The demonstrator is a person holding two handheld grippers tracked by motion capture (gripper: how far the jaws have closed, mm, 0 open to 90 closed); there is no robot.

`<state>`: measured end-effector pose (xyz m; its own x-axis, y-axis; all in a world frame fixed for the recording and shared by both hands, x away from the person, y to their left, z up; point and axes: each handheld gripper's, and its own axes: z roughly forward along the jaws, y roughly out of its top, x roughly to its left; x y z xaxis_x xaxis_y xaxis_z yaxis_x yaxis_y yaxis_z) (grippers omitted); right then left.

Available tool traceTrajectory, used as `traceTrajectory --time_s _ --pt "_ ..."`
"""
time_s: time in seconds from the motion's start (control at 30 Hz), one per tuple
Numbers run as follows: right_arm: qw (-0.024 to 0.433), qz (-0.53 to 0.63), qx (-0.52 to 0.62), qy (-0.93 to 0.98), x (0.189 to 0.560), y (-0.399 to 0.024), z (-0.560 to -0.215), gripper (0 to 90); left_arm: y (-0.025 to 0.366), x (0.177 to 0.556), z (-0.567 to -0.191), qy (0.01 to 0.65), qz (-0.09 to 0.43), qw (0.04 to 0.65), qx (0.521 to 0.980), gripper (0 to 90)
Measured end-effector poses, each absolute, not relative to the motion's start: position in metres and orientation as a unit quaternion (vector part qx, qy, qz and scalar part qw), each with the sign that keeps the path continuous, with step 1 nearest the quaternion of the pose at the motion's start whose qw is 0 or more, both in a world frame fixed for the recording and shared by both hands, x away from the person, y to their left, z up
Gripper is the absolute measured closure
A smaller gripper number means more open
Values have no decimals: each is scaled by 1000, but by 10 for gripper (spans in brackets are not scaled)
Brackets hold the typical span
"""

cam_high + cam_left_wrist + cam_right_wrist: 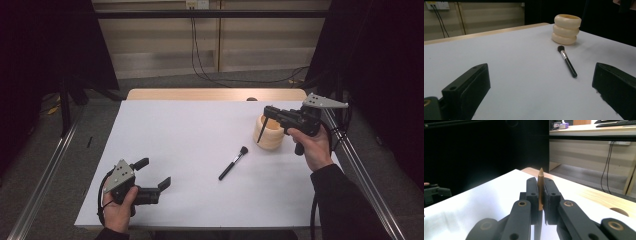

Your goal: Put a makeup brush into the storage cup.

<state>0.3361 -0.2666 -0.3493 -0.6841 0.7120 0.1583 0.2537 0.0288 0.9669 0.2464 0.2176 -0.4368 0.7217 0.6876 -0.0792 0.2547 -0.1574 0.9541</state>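
Observation:
A cream ribbed holder (272,136) (566,28) stands at the right of the white table (190,125). My right gripper (267,111) (540,183) hovers just above it, shut on a slender brown-tipped stick (262,131) (540,173). The stick hangs down across the holder's near-left side; whether its lower end is inside I cannot tell. A black-handled makeup brush (233,163) (567,62) lies flat on the table between the grippers. Near the front left edge my left gripper (154,172) (541,87) is held open, nothing between its jaws, pointing towards the brush.
A strip of bare wood (215,94) runs along the table's far edge. Metal rails (361,167) flank the table on both sides. Cables (200,60) trail over the floor behind.

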Motion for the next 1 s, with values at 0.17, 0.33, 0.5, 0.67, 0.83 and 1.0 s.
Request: traceTrajectory --time_s 0.17,0.33,0.5,0.67,0.83,1.0 --pt "201 596 351 694 340 -271 -343 843 217 247 -437 323 191 566 734 17" --pt "214 593 359 688 346 -277 -339 843 218 247 -437 323 192 565 735 17" --pt "222 593 365 682 351 -282 -334 843 218 247 -437 324 193 563 736 17" --pt "235 587 367 682 356 -287 -329 842 219 248 -437 322 193 561 738 18" --pt "242 584 372 680 362 -290 -326 843 218 248 -437 321 193 562 737 18" --pt "247 579 375 681 366 -291 -326 842 219 249 -437 316 188 565 739 19"
